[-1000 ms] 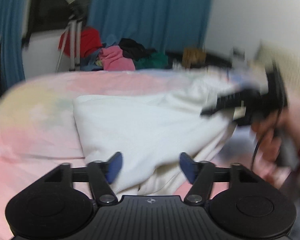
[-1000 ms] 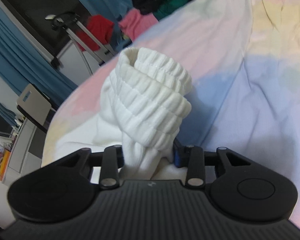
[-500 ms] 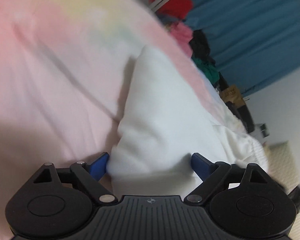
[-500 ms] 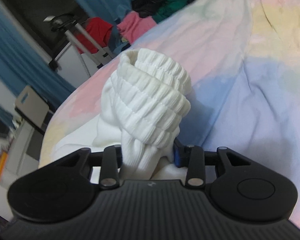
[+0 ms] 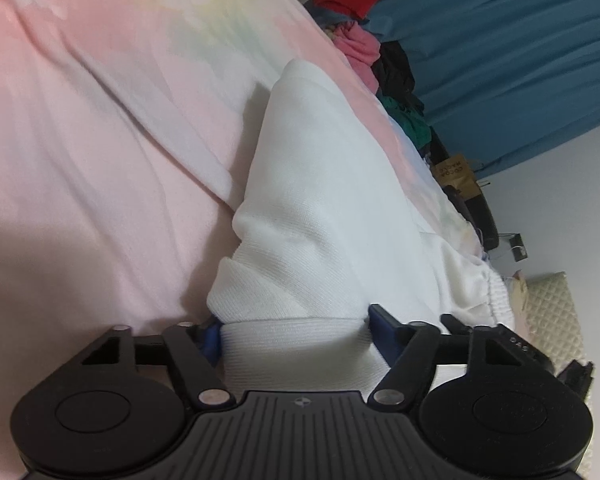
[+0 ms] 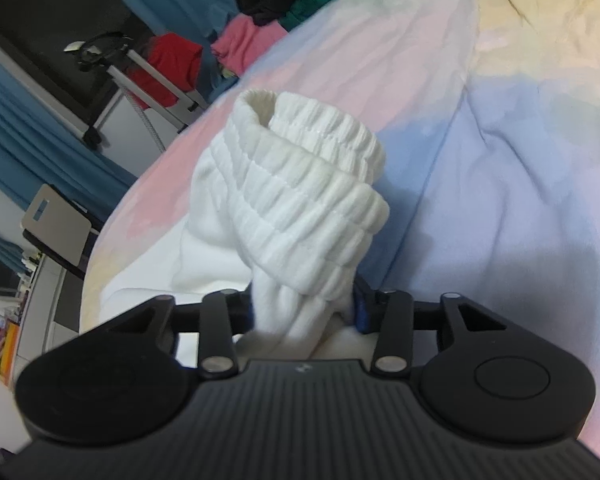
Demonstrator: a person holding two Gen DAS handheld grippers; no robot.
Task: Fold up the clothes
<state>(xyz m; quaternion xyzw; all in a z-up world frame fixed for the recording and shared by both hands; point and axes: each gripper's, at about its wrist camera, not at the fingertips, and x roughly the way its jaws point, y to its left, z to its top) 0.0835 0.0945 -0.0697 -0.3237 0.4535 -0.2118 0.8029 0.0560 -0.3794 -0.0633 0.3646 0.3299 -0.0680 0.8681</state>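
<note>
A white knit garment (image 5: 320, 200) lies folded on a pastel tie-dye bed sheet (image 5: 80, 140). My left gripper (image 5: 294, 330) has its blue pads on either side of a thick folded edge of the garment and is closed on it. My right gripper (image 6: 304, 312) is shut on the garment's bunched elastic waistband (image 6: 308, 192), which stands up in front of the fingers. The rest of the white cloth (image 6: 148, 264) trails to the left on the sheet.
A pile of red, pink, black and green clothes (image 5: 364, 48) lies at the far side of the bed before blue curtains (image 5: 500, 60). A metal stand (image 6: 148, 80) and a desk (image 6: 52, 240) stand beyond the bed edge. A quilted cream cushion (image 5: 556, 320) is at right.
My left gripper dropped down and tilted onto the garment's folded edge, and its fingers closed from wide open onto the cloth. My right gripper kept its hold on the waistband and barely moved.
</note>
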